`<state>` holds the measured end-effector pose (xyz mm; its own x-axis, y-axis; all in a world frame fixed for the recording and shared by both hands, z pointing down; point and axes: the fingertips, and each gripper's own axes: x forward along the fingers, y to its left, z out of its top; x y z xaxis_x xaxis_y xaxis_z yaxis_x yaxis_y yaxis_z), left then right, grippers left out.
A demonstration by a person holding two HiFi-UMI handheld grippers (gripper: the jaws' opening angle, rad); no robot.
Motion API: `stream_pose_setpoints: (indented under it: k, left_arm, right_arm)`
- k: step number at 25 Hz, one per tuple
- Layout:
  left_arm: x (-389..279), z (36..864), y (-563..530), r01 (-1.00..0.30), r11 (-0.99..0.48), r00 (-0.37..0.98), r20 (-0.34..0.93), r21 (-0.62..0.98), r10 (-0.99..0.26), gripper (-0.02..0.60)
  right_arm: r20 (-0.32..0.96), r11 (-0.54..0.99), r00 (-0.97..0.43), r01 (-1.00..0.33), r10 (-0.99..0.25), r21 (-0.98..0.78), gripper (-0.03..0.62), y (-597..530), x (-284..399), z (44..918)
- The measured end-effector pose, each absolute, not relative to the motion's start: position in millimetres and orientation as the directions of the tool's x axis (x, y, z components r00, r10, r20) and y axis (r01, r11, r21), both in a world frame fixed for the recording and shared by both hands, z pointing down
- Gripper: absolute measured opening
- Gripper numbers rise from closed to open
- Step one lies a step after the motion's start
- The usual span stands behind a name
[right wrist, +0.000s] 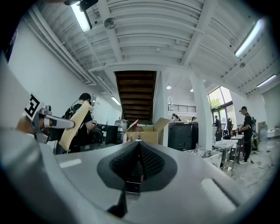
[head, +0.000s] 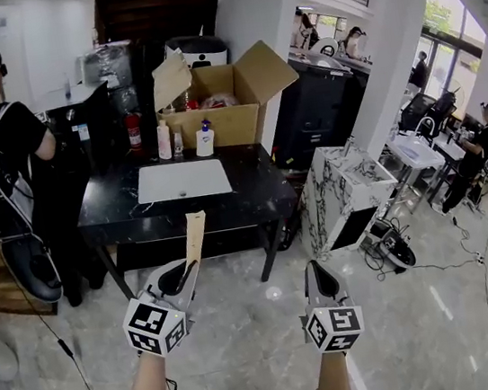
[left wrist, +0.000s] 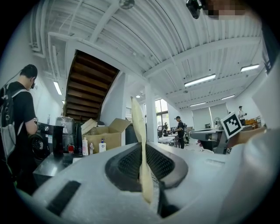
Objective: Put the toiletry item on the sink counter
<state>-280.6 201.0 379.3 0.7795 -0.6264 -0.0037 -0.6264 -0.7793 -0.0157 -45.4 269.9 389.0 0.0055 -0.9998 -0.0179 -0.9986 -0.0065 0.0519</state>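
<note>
The left hand-held gripper (head: 188,267) is clamped on a long, flat tan strip (head: 196,237), gripping its lower end. The strip rises toward 12 o'clock, and in the head view its upper end overlaps the front edge of the black marble counter (head: 253,193). In the left gripper view the strip stands edge-on between the ribbed black pads (left wrist: 127,165), which press against it on both sides. What the strip is made of cannot be told.

The right hand-held gripper (head: 318,271) is at 3 o'clock of the left one, apart from it, over the glossy grey tiled floor (head: 248,343). Its jaws are pressed together with nothing between them.

A white rectangular sink basin (head: 183,180) is set into the middle of the counter. At 12 o'clock of the basin, along the counter's far edge, three toiletry bottles stand upright in a row: a pale pink bottle (head: 164,141), a small clear bottle (head: 178,143) and a white pump bottle with a blue top (head: 205,139). Just behind them sits an open brown cardboard box (head: 223,115) with its flaps raised. A red fire extinguisher (head: 134,131) is at 9 o'clock of the bottles.

A person in black clothes with a backpack (head: 0,144) stands at 9 o'clock of the counter, facing away. A white marble-patterned cabinet (head: 344,193) is at 3 o'clock of the counter
</note>
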Motion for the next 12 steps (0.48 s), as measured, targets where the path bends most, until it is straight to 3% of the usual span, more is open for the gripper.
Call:
stream_pose_setpoints:
  k: [12]
  left_arm:
    - [-277, 387, 163, -0.581, -0.814, 0.814, 0.003, -0.007, -0.581, 0.028]
  right_arm:
    - [0.0, -0.044, 0.044, -0.997, -0.999, 0.063, 0.013, 237, -50, 393]
